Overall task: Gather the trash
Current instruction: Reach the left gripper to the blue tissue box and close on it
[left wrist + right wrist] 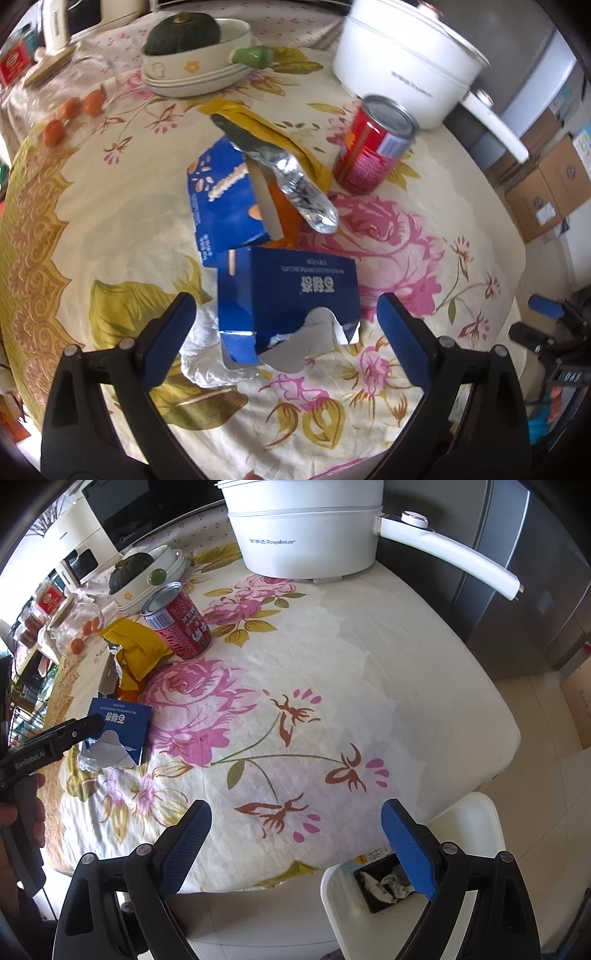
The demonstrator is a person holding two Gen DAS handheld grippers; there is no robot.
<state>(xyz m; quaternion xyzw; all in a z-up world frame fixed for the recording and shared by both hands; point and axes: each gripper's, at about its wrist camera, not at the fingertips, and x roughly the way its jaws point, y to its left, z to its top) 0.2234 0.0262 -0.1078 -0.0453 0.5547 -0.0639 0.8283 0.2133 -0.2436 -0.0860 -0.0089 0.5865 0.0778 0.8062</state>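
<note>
- Left gripper (286, 317) wide open, empty; torn blue carton (288, 295) on the tablecloth (424, 280), between its fingers
- Advise: lower, close across carton walls, avoid tissue (203, 347)
- Right gripper (295, 834) open, empty, above bin (384, 886)

Floral cloth covers the tabletop (369, 672). White Royalstar electric pot (306, 535) at the far edge, handle sticking out past the right edge. Dark green squash (183, 33) in a cream bowl (192, 62) on stacked plates, far-left corner. Three small orange fruits (70, 118) along the left edge. Cardboard boxes (543, 184) on the floor.
</note>
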